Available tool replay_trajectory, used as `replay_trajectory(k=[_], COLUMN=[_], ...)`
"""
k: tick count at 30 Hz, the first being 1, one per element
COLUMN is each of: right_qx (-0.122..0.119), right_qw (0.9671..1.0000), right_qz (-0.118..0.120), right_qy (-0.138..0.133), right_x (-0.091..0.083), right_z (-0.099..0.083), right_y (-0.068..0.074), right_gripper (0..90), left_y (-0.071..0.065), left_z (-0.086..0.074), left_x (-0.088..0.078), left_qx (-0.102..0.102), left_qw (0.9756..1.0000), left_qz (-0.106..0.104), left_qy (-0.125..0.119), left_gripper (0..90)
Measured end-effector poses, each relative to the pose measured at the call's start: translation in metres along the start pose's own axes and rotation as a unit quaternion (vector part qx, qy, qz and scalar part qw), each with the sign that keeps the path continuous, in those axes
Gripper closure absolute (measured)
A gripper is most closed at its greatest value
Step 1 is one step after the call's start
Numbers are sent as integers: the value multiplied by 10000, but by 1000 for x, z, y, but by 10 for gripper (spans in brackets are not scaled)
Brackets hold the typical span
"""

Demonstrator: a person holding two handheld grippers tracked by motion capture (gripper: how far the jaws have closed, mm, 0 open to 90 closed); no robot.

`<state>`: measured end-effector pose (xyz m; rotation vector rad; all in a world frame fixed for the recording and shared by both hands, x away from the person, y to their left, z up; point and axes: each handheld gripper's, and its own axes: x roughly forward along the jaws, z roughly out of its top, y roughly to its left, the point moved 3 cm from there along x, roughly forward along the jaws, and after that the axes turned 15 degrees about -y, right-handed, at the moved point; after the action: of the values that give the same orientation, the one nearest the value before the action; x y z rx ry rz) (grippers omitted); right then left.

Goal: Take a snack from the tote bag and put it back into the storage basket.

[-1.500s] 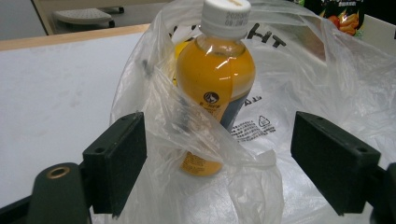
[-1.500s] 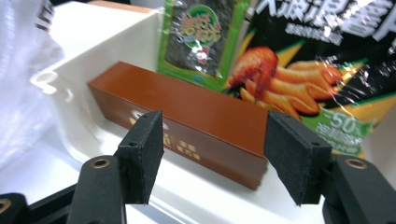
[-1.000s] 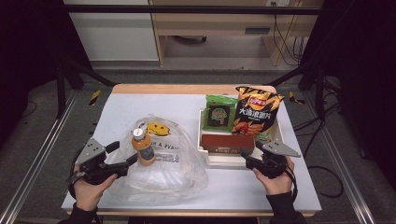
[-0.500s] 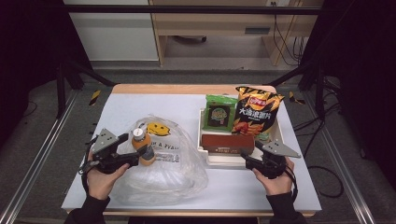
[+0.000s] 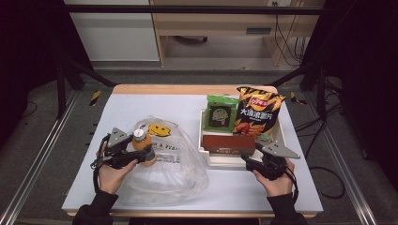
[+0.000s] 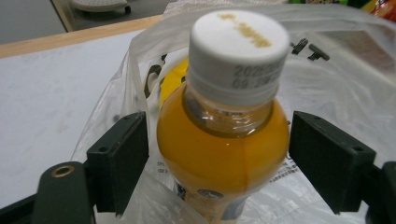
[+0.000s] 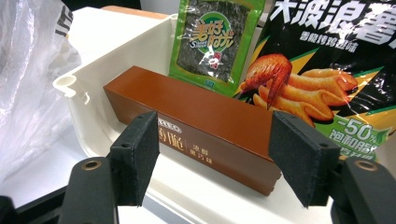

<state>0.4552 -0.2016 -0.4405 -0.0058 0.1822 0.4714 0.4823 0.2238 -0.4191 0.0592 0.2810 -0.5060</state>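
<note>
A small bottle of orange drink with a white cap stands upright on a clear plastic bag printed with a yellow smiley. My left gripper is open with its jaws on either side of the bottle. A narrow gap shows at each pad. My right gripper is open at the near edge of the white tray. It faces a long brown box, and nothing is between its pads.
In the tray, behind the brown box, lean a green seaweed pack and an orange chips bag. The white table top lies inside a metal frame. The bag lies just left of the tray.
My left gripper has moved right and slightly down, and its jaws now stand around the bottle. The right gripper has kept still.
</note>
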Motion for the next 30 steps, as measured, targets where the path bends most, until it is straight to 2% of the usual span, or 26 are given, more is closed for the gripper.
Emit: replay_trajectory(k=[4, 8, 17, 21, 25, 30], right_qx=[-18, -36, -25, 0, -8, -10], right_qw=[10000, 10000, 10000, 10000, 10000, 10000], right_qz=[12, 17, 31, 28, 31, 27], right_qy=[11, 25, 30, 2, -15, -17], right_x=[1, 1, 1, 1, 0, -1], right_z=[0, -1, -1, 0, 1, 0], right_y=[1, 1, 2, 1, 1, 0], right_gripper=[341, 341, 342, 343, 343, 344], left_y=[1, 0, -1, -3, -7, -23], left_z=[-1, -2, -2, -1, 8, 19], left_x=[3, 5, 4, 2, -7, -21], left_qx=[-9, -69, 7, 11, -15, 185], left_qw=[10000, 9999, 10000, 10000, 9996, 9975], left_qz=[0, -23, -18, -34, -218, -606], left_qy=[60, 84, 91, 14, -164, -297], left_gripper=[223, 287, 296, 298, 298, 298])
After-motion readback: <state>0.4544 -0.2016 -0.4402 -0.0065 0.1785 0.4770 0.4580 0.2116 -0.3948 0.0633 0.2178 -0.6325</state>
